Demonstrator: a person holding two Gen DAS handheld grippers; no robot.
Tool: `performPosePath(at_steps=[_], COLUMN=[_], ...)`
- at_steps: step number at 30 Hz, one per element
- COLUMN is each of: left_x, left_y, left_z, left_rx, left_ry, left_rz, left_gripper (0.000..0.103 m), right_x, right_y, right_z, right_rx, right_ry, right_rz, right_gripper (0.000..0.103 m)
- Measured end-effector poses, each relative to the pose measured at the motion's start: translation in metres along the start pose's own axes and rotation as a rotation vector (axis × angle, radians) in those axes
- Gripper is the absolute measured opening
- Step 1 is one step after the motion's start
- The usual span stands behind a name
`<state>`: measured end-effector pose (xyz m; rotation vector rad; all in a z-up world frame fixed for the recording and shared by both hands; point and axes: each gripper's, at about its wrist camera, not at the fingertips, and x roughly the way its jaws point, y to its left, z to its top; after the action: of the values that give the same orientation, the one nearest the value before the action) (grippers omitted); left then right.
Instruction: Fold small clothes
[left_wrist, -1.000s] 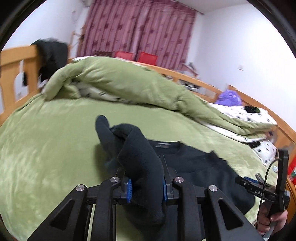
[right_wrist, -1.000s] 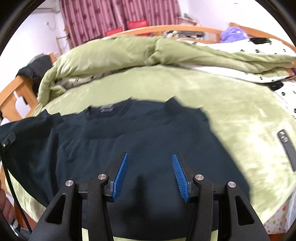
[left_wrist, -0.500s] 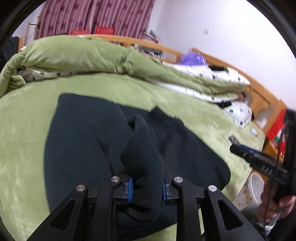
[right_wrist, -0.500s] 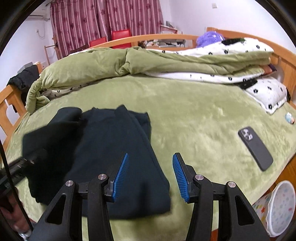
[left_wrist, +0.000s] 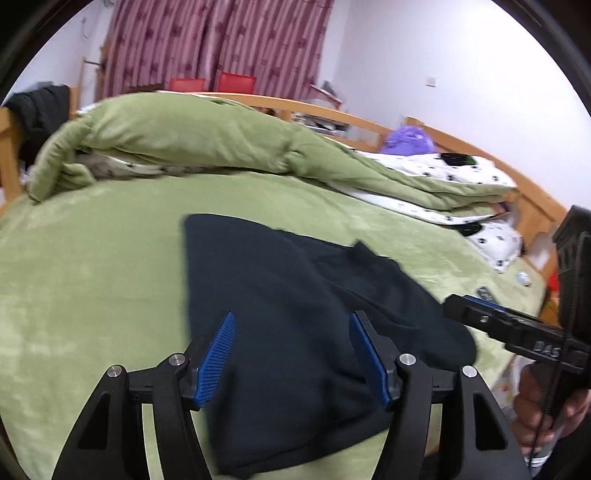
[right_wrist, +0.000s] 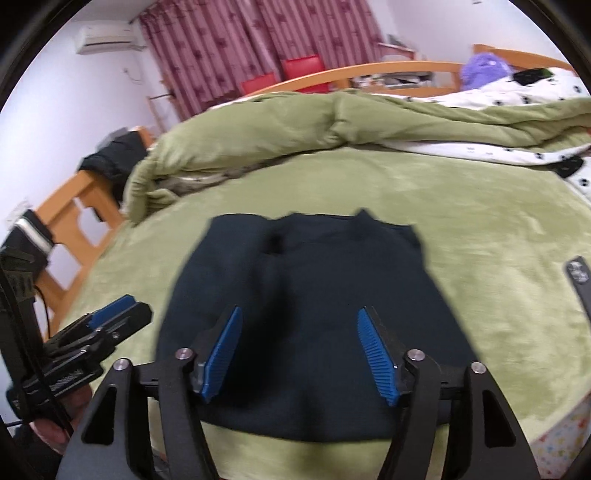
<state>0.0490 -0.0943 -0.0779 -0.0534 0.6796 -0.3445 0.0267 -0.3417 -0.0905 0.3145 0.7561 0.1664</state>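
The dark garment (right_wrist: 306, 314) lay folded on the green bed (right_wrist: 480, 206), long axis running near to far. Both the left gripper (left_wrist: 291, 354) and right gripper (right_wrist: 299, 354) hovered low over its near end, fingers spread wide, holding nothing, aimed forward.

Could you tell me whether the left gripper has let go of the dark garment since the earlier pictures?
Yes. The left gripper, earlier shut on a fold, now has open jaws above the garment lying flat on the bed.
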Motion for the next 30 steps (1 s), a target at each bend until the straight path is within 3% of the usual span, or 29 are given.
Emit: performPosePath(at_steps=[4,8,14,15,17,20,24,27,30], left_x=[-0.006,-0.009,-0.001,0.002,0.006,0.006,0.010,0.018,0.027], left_y=[0.042,0.080,0.101,0.101,0.097,0.092,0.085,0.076,0.067], left_z=[0.000,0.000,-0.009,-0.011,-0.010,-0.007,-0.004,-0.005,-0.007], left_rx=[-0.071,-0.165,-0.218,-0.222,-0.210,-0.188,-0.178,-0.151,-0.134], left_ry=[0.019,0.038,0.062,0.072,0.081,0.074,0.072,0.081,0.099], left_rz=[0.071,0.089,0.096,0.094,0.093,0.100,0.098,0.098,0.091], left_gripper=[0.062,0.062,0.063,0.063,0.063,0.063,0.063,0.063,0.063], right_x=[0.024,0.061,0.103,0.107,0.111,0.090,0.035,-0.008,-0.012], right_y=[0.030,0.044,0.030,0.030,0.034,0.040,0.030,0.001,-0.040], right_z=[-0.007,-0.024,-0.029,-0.027,-0.020,-0.007,0.002,-0.001,-0.009], right_rx=[-0.022,-0.048,0.091,0.103,0.102,0.036,-0.009,-0.048,-0.014], right_ry=[0.051,0.133,0.169,0.165,0.151,0.047,-0.093,-0.195,-0.140], right_rz=[0.042,-0.014,0.029,0.037,0.068,0.085,0.087,-0.021,-0.172], right_gripper=[0.069,0.070,0.069,0.064,0.026,0.019,0.018,0.017,0.018])
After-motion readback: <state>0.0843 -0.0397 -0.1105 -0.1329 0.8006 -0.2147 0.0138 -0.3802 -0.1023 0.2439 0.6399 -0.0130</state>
